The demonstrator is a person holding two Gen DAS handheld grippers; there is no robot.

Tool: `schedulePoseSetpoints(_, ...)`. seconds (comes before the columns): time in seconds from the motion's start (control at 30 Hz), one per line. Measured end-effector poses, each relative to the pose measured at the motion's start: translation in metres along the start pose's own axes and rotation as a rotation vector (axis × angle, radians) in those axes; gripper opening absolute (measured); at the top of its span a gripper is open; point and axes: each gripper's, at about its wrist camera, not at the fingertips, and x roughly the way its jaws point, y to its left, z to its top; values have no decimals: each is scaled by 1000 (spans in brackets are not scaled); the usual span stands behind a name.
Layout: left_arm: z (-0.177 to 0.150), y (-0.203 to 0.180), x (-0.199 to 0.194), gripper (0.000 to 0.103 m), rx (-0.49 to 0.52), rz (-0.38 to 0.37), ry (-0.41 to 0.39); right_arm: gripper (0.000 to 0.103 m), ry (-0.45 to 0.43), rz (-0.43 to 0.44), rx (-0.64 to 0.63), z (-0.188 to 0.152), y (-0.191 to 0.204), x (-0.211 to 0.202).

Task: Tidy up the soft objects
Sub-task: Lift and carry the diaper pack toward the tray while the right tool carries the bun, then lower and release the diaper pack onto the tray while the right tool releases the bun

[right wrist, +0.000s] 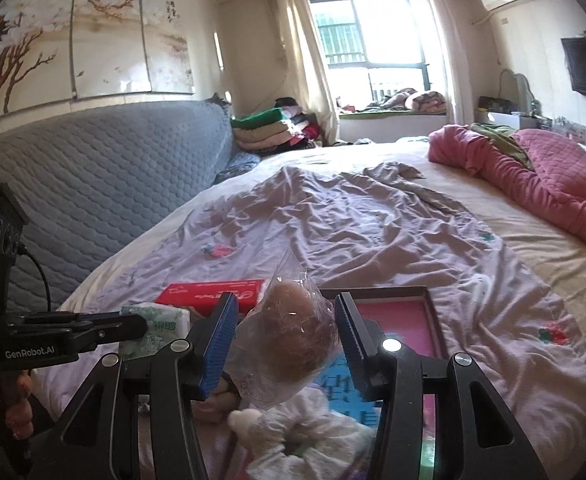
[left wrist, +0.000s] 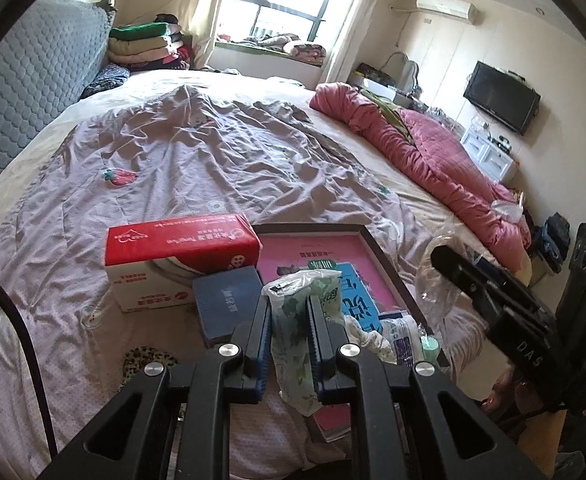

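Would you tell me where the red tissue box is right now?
In the left wrist view the red tissue box lies on the bedsheet, left of the dark-framed tray.

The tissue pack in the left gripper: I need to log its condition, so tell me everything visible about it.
The tissue pack is a soft, slim packet in crinkly clear plastic printed with green leaves and green lettering. The left gripper is shut on its middle, squeezing it narrow between blue pads, with the ends sticking out past the fingers. It is held above the lilac bed sheet, in front of the dark-framed tray. The right wrist view shows it from the side.
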Motion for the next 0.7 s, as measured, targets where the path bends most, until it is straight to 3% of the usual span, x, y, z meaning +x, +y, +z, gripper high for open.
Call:
schedulePoseSetpoints(0.43,-4,-24,35,17,56,22,57,52,-3,-103,64,-16,-54,-13)
schedulePoseSetpoints(0.7,-13,-53,59,17,103,-23,112,52,25,-147,97,-31,-78,-8)
